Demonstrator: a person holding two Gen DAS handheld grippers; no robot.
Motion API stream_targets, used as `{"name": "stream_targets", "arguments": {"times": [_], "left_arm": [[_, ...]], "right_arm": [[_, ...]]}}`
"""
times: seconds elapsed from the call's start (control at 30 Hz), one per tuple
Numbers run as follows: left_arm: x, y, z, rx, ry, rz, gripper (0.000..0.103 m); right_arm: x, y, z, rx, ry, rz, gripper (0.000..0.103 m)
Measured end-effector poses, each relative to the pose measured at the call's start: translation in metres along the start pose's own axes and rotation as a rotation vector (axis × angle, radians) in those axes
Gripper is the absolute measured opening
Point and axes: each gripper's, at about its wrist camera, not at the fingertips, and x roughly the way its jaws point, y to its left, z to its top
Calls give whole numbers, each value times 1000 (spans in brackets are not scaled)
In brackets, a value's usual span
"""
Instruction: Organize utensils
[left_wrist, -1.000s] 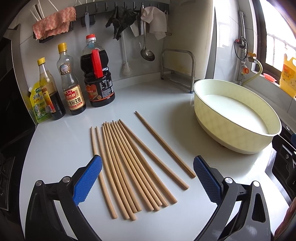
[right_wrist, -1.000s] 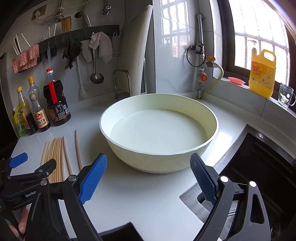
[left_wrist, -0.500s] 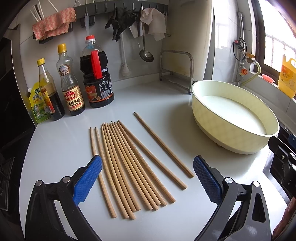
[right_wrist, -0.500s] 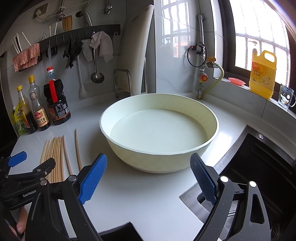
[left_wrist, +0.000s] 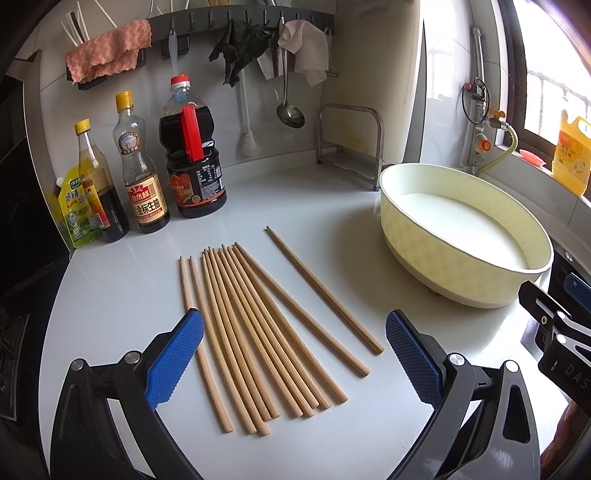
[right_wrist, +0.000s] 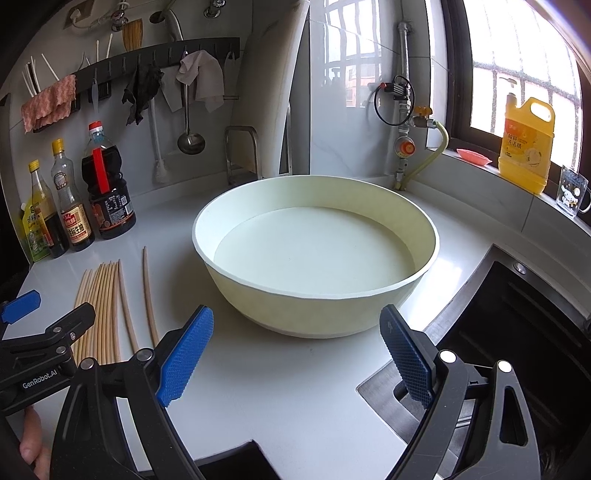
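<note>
Our left gripper (left_wrist: 294, 354) hangs wide apart over the near ends of the chopsticks (left_wrist: 258, 332), holding nothing, its blue pads (left_wrist: 173, 360) standing to either side of the fan. Over the last second it has eased back and a little higher: the chopsticks and the basin (left_wrist: 436, 266) have slid slightly away in its view, and nothing on the counter (left_wrist: 110, 295) has shifted. Our right gripper (right_wrist: 295, 354) is likewise spread and empty, aimed at the basin at 12 o'clock, and its view has hardly changed.

The chopsticks lie flat on the counter, most of them side by side and touching, with one lying apart toward 1 o'clock. From the right view they sit at 9 o'clock (right_wrist: 107, 306), just beside the basin. The bottles (left_wrist: 144, 184) stand well beyond them at 11 o'clock.

We judge the task barely begun: no chopstick is lifted yet. The small retreat reads as lining up, so the next move likely needs a descent and a squeeze across the bundle. Thin round sticks on a slick top may roll or scatter.
</note>
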Motion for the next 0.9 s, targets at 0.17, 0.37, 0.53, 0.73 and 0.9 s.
{"name": "stream_targets", "arguments": {"times": [0.17,0.37,0.53,0.73,0.9], "left_arm": [[1,-1,-1,4,2,1,97],[1,-1,-1,5,1,1,97],[1,-1,-1,5,2,0,97],[1,-1,-1,5,3,-1,97],[2,2,-2,-1,18,-11,97]], "right_arm": [[2,0,0,2,6,0,87],[2,1,-1,1,3,-3,87],[2,0,-1,0,3,-2,87],[3,1,-2,0,1,2,87],[1,-1,-1,12,-5,53,87]]}}
